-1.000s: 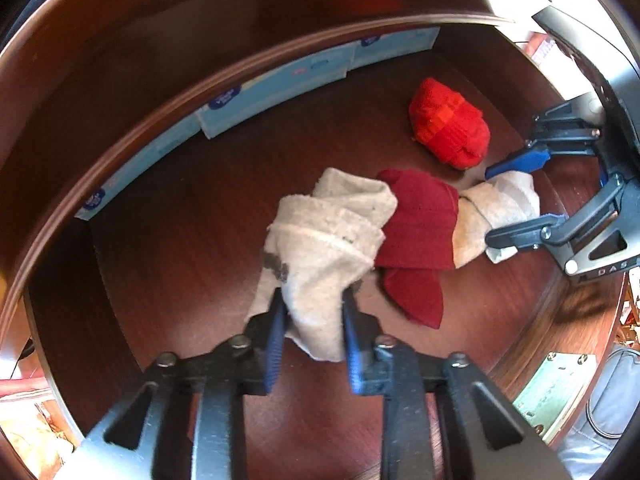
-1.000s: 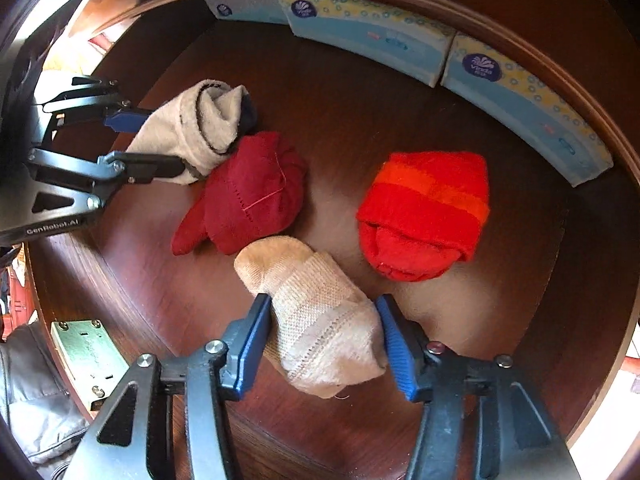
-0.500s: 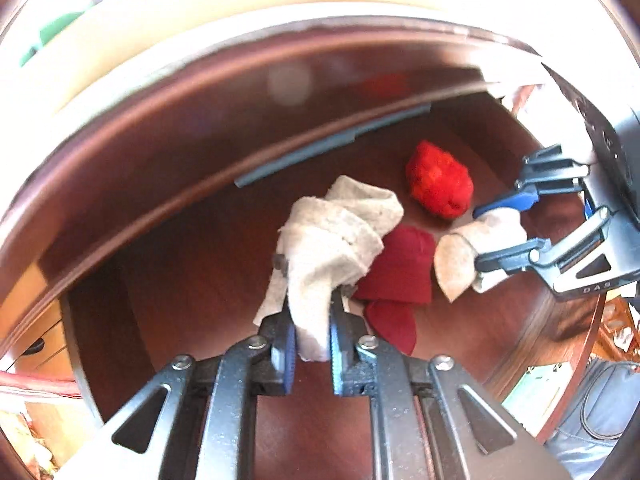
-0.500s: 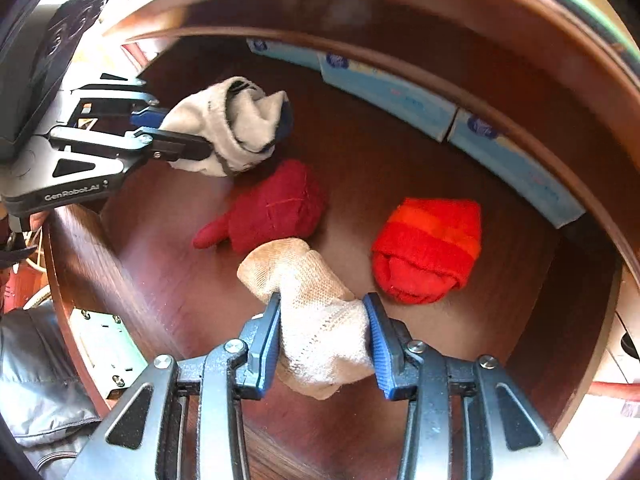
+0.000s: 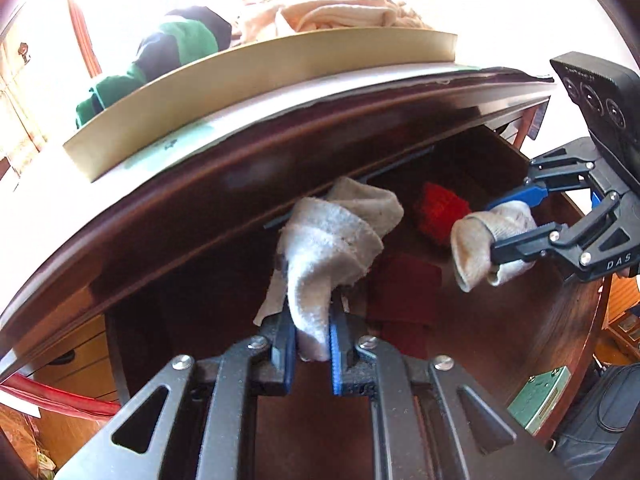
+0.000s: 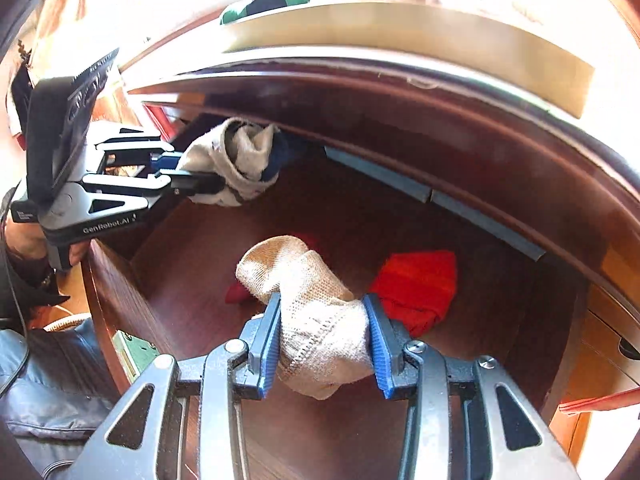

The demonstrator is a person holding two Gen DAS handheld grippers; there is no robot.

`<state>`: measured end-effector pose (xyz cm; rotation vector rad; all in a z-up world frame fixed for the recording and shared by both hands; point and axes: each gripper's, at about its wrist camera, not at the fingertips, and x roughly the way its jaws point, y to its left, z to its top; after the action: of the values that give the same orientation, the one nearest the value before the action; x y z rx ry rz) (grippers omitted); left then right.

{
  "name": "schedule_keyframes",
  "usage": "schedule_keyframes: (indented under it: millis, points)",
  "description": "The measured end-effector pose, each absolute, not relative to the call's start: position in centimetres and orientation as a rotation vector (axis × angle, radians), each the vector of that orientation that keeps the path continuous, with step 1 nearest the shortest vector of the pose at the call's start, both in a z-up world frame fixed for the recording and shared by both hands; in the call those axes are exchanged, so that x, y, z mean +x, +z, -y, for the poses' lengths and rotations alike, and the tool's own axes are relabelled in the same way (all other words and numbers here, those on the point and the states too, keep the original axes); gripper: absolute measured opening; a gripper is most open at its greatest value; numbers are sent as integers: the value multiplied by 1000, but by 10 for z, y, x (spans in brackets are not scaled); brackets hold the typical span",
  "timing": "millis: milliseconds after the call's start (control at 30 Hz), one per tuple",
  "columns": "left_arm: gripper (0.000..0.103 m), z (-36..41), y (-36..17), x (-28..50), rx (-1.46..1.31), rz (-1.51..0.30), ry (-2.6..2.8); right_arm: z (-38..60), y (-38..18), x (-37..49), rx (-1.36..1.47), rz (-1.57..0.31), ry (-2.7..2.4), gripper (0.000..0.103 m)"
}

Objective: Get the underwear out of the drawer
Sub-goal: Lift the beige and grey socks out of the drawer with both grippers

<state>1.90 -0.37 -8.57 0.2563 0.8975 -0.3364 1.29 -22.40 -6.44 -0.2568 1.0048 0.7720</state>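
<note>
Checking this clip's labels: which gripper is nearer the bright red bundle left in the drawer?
Right. The right gripper holds its beige sock just beside the bright red bundle; the left gripper is across the drawer.

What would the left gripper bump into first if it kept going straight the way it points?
Probably the dark wooden drawer front above the drawer. The left gripper, shut on a grey-white sock, points towards it, though depth is hard to judge.

drawer (image 6: 120, 304): glossy dark wood | grey sock (image 5: 332, 240): rough matt cloth | beige sock (image 6: 320, 320): ribbed knit | box (image 5: 260, 76): matt cardboard
</note>
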Motion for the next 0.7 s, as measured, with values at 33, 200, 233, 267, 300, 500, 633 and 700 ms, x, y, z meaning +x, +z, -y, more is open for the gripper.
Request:
schedule_keyframes:
  millis: [33, 200, 233, 267, 300, 500, 633, 700]
  points:
    - [11, 5, -83, 22, 251, -891, -330, 227, -66, 13, -255, -994, 774, 42]
    - [11, -7, -73, 13, 217, -844, -289, 227, -55, 10, -240, -946, 780, 42]
    - [11, -8, -72, 12, 215, -837, -280, 234, -49, 7, -235, -940, 778, 42]
    - [11, -9, -71, 11, 213, -830, -274, 236, -49, 6, -231, -936, 775, 42]
    - [11, -10, -70, 9, 208, -825, -272, 238, -47, 5, -230, -933, 774, 42]
    - [11, -20, -61, 2, 195, -782, -249, 249, -38, 4, -231, -900, 759, 42]
    - [11, -19, -61, -5, 186, -752, -236, 242, -39, 3, -223, -884, 758, 42]
    - [11, -20, -58, -9, 184, -730, -231, 243, -38, 2, -216, -873, 758, 42]
